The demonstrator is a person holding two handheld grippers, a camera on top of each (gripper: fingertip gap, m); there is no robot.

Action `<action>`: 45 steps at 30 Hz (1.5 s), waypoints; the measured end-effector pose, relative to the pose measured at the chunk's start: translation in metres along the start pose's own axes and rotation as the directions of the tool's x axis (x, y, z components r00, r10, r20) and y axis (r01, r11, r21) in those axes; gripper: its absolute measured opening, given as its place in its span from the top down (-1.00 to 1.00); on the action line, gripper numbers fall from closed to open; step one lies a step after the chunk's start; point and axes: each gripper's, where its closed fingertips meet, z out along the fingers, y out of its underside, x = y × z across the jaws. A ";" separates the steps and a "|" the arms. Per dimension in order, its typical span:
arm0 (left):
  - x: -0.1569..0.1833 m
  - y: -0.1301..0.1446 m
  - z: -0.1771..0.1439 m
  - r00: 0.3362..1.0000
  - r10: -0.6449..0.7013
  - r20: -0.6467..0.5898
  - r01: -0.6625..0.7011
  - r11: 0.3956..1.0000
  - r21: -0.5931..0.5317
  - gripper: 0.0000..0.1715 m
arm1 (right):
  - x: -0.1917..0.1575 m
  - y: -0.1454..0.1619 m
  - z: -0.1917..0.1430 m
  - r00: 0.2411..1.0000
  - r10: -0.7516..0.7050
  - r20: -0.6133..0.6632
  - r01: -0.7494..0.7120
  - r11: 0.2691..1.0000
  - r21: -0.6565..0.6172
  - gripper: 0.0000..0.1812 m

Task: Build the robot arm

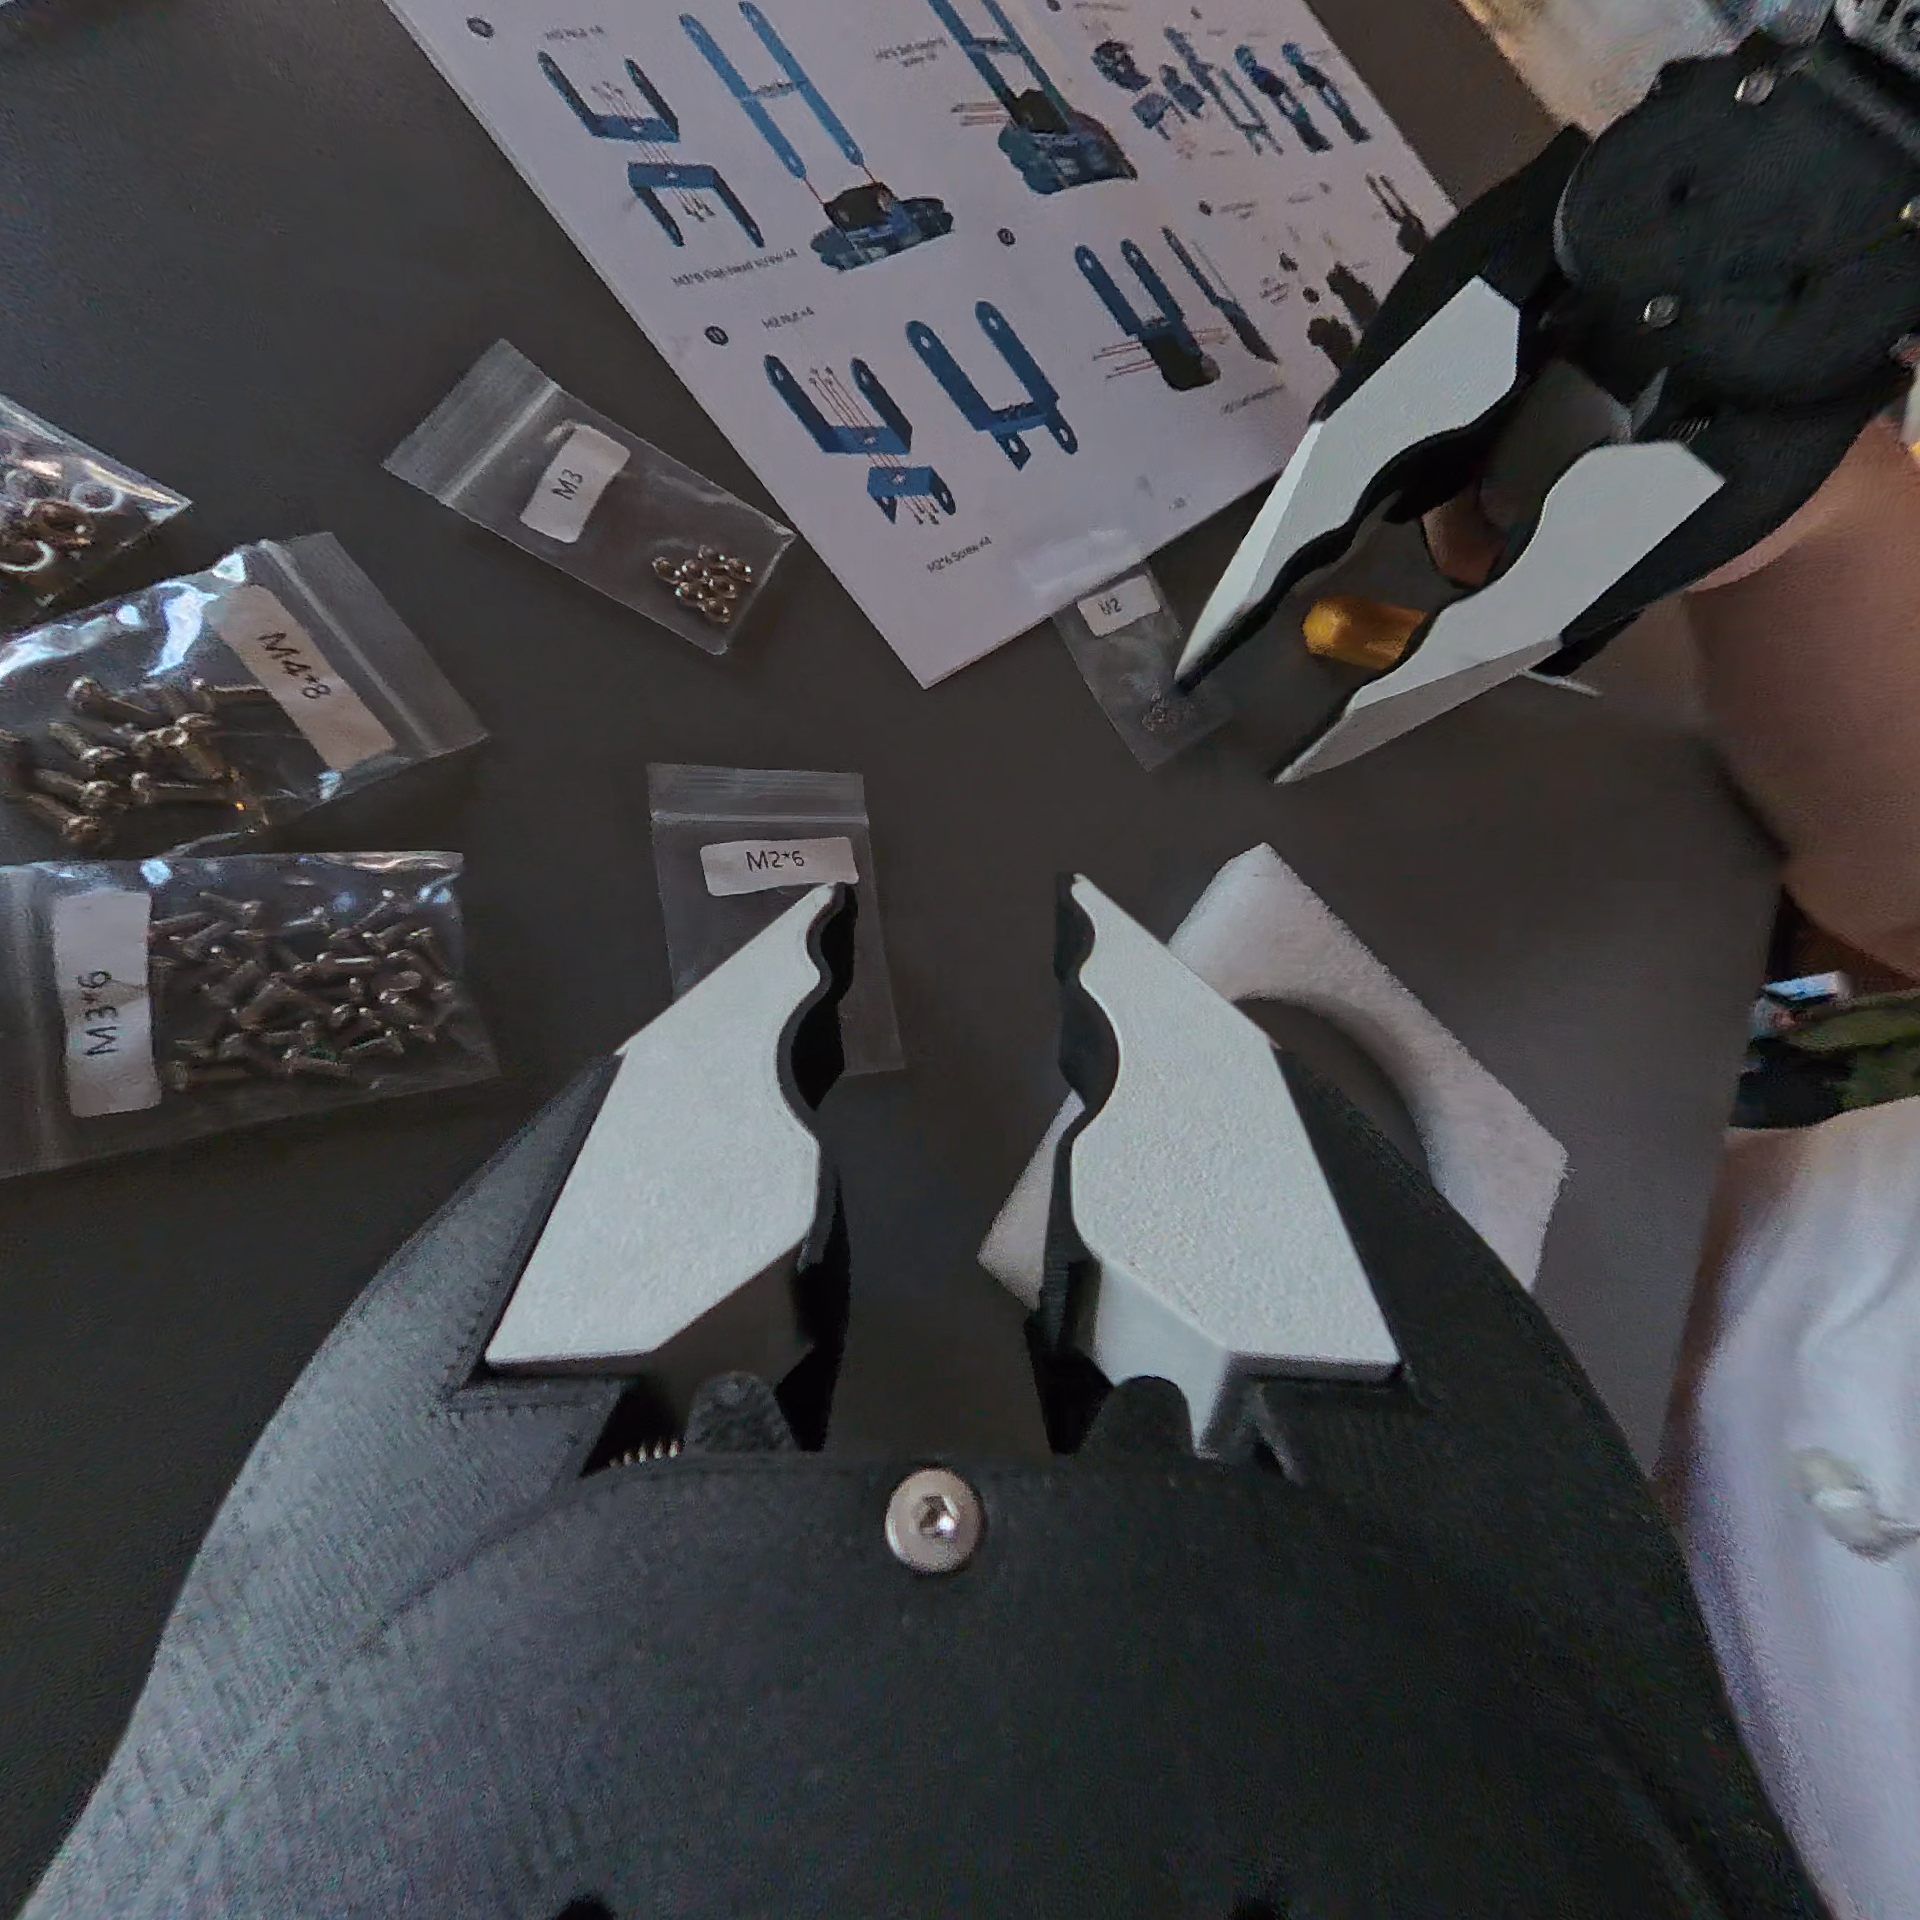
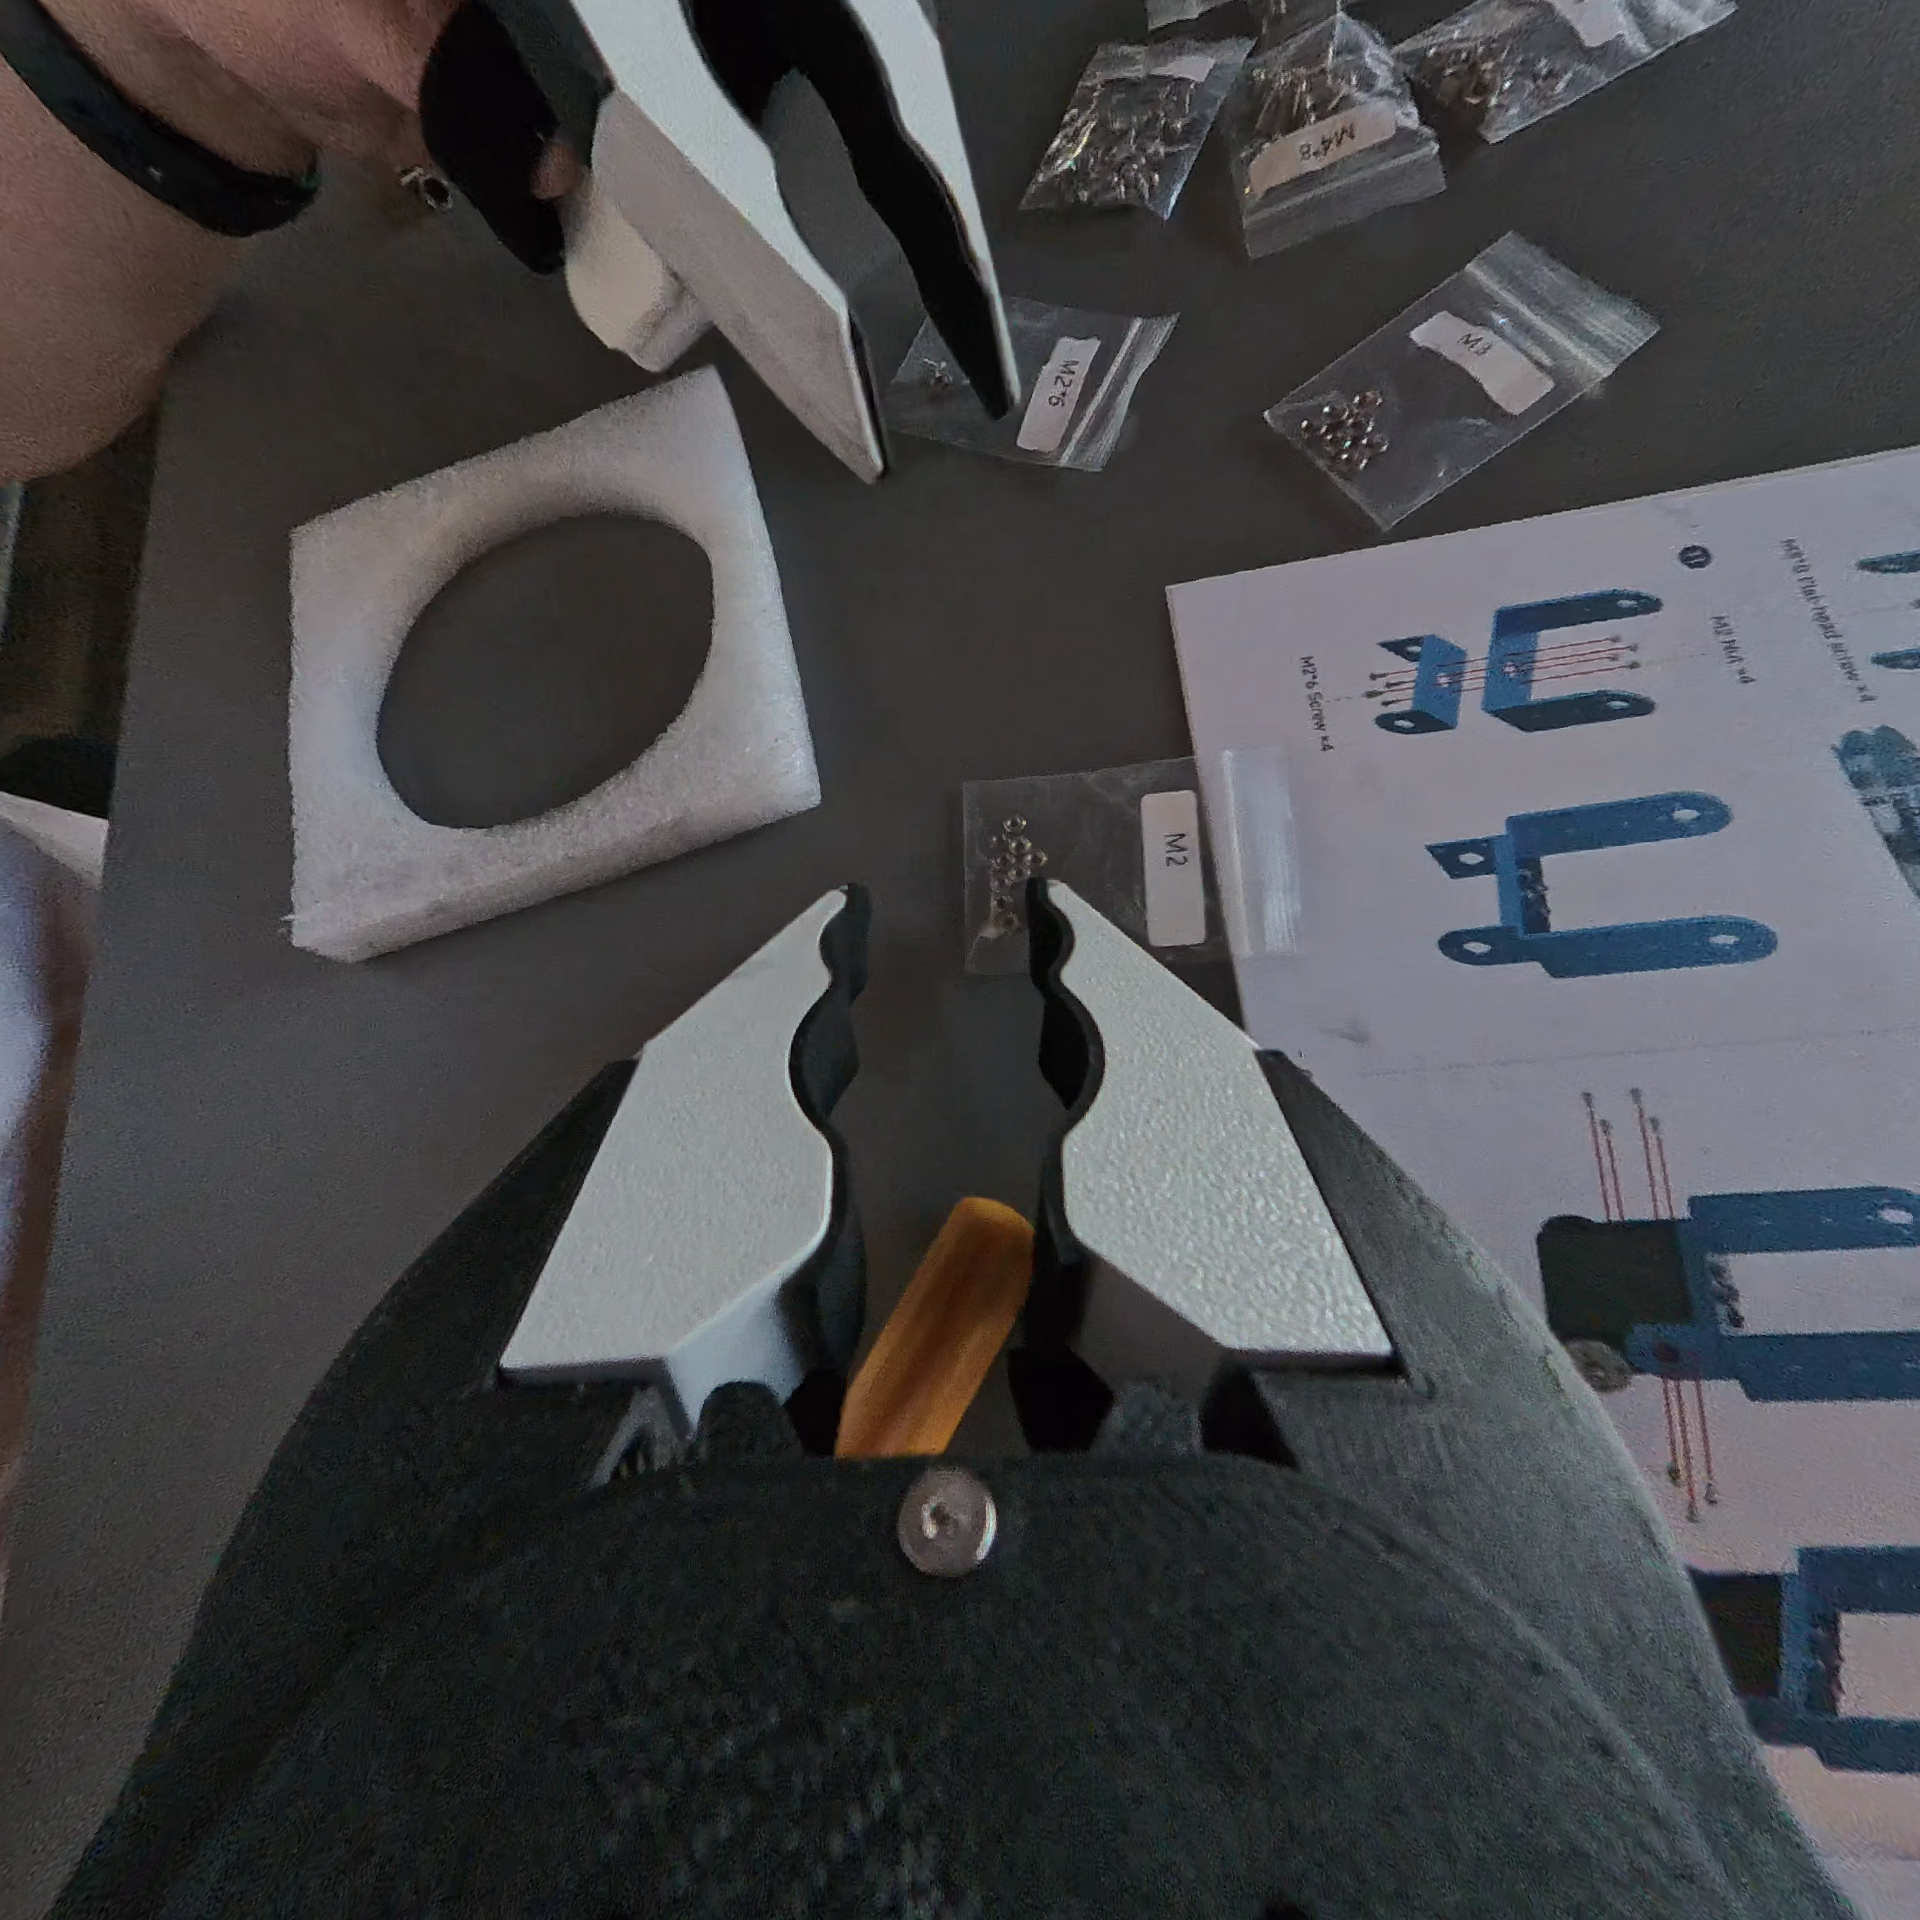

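Note:
My left gripper [image 1: 956,891] is open and empty, low over a small clear bag with a white label [image 1: 774,914]; its left fingertip overlaps that bag. A white foam square with a round hole [image 1: 1361,1008] lies just right of it. My right gripper [image 2: 945,891] has its jaws apart, and its right fingertip sits over a small bag of tiny nuts [image 2: 1091,873]. A yellow rod [image 2: 935,1330] lies between the fingers near their base; I cannot tell whether it is clamped. The right gripper [image 1: 1236,725] and the rod [image 1: 1351,629] also show in the left wrist view.
A printed instruction sheet with blue drawings [image 1: 935,260] lies at the back, also in the right wrist view [image 2: 1610,935]. Several bags of screws and nuts [image 1: 239,977] lie on the dark table [image 1: 582,707] to the left. A person's arm [image 1: 1829,675] is at the right.

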 end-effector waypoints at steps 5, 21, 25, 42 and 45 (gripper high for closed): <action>-0.012 -0.019 -0.024 0.998 0.021 0.056 -0.026 0.995 0.096 0.64 | 0.009 -0.012 -0.012 0.998 0.055 -0.044 -0.054 0.998 0.033 0.76; -0.017 0.000 -0.003 0.987 0.103 0.120 -0.100 0.995 -0.028 0.70 | 0.007 -0.012 0.004 0.997 -0.015 -0.078 0.012 0.999 -0.043 0.81; -0.018 -0.015 -0.017 0.990 0.088 0.106 -0.098 0.991 0.090 0.69 | 0.036 -0.020 -0.016 0.986 0.121 -0.115 -0.115 0.992 0.058 0.74; -0.012 -0.036 -0.048 0.990 0.103 0.092 -0.126 0.949 0.288 0.72 | 0.017 -0.023 -0.012 0.988 -0.110 -0.113 0.110 0.994 -0.008 1.00; 0.002 -0.044 -0.059 0.994 0.105 0.036 -0.111 0.927 0.358 0.69 | 0.012 -0.041 -0.024 0.978 -0.144 -0.153 0.160 0.983 0.094 1.00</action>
